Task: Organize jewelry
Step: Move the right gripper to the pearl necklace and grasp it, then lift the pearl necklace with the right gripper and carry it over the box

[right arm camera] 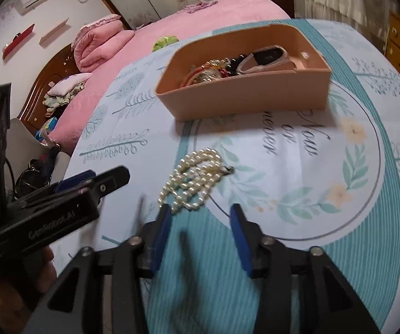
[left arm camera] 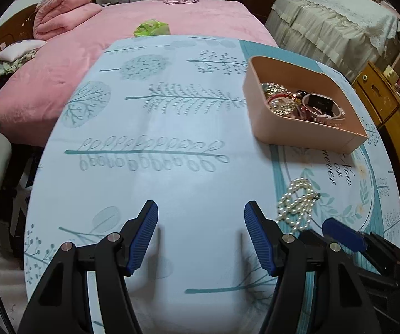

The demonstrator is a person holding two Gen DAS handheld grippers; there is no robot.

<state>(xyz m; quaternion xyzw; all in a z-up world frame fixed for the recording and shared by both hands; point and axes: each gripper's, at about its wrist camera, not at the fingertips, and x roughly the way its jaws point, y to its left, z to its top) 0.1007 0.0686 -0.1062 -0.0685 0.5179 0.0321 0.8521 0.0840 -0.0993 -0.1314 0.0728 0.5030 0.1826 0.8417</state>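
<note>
The table (right arm camera: 297, 194) carries a pink box (right arm camera: 244, 94), and the pearl necklace (right arm camera: 194, 181) lies on the cloth in front of this box, well apart from it.

The main risk, I think, is a grip on only one loop. The necklace is a loose heap of several strands, so one strand may lift while the others hang down, swing, and catch on the box wall or slide out. The smooth round beads can also roll away from the pads. A low approach may pinch the tablecloth and drag it, and the box with it.

The right hand-held gripper (right arm camera: 200, 222) stands just before the necklace, its jaws apart and nothing between them. The left hand-held gripper (left arm camera: 201, 233) is beside the necklace, farther from the box, also apart and empty.

The necklace is cream-white, made of small oval pearls, with a dark clasp at the end nearest the box.
</note>
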